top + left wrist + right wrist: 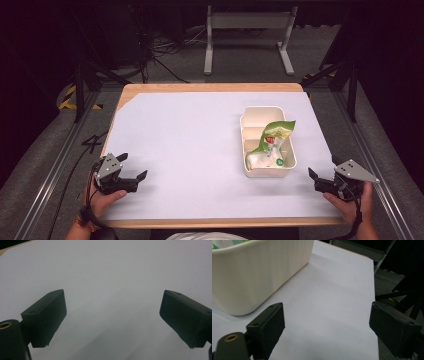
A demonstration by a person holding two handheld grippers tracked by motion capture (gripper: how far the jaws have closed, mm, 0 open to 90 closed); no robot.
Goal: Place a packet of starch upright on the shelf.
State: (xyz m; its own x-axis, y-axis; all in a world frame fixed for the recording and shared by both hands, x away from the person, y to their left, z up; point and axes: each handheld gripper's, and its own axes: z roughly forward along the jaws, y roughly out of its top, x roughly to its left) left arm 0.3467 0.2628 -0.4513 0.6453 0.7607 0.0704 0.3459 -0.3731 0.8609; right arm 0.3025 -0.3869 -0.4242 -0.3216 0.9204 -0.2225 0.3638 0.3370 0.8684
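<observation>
A cream bin (243, 136) with two compartments stands right of centre on the white-covered table (190, 150). A green and white snack bag (272, 142) lies crumpled in its near compartment, its top sticking above the rim. My left gripper (134, 165) rests near the table's front left, open, with bare white surface between its jaws (112, 312). Close to the front right edge sits my right gripper (322, 165), open and empty (327, 325). The bin's ribbed wall (257, 272) rises just left of it in the right gripper view.
A wooden rim (210, 87) borders the white cover at the back. Beyond the table stand a grey metal frame (247, 30), loose cables and dark stands on the floor. Metal rails (55, 165) run along both sides.
</observation>
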